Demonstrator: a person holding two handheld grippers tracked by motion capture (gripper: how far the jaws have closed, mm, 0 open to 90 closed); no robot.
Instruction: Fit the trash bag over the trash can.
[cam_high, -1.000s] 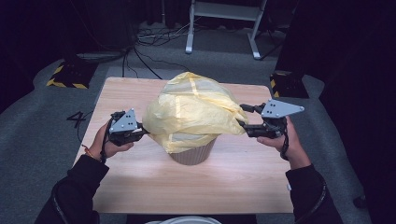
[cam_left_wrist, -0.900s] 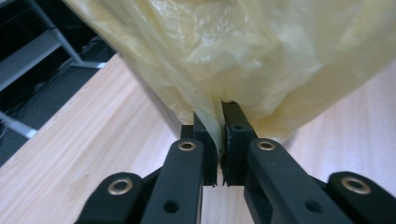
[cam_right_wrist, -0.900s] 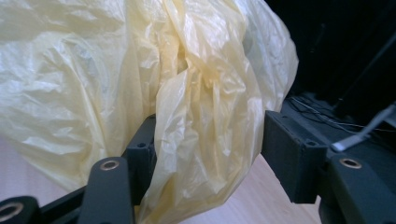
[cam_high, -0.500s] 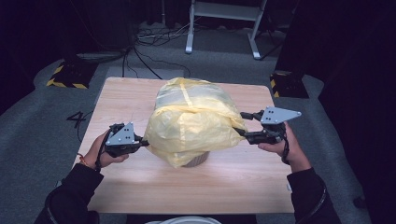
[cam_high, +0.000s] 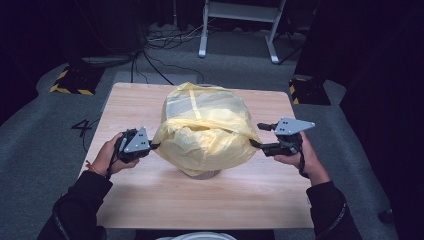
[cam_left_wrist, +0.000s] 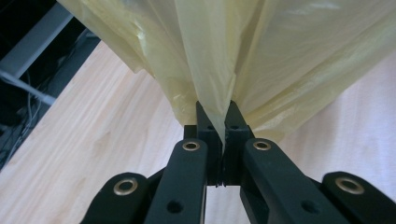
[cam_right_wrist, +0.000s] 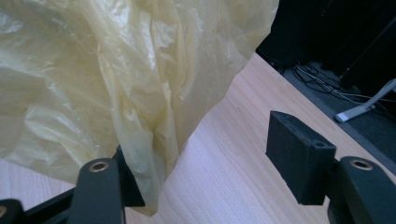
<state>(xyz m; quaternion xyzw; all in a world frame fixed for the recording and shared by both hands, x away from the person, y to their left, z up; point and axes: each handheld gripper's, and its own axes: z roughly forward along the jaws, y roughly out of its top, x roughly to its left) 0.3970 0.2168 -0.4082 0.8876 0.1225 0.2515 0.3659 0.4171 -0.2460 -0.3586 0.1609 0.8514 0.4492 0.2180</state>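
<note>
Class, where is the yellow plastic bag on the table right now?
In the high view, the yellow bag drapes over a bin at the table's middle, between the left tongs and right tongs.

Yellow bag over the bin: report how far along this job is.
Done: the yellow bag is draped over the bin, covering all but its base. In hand: the left gripper is clamped on the bag's edge; the right gripper has jaws apart, film against one. Left: judging by the loose film, probably settling the bag around the bin.
</note>
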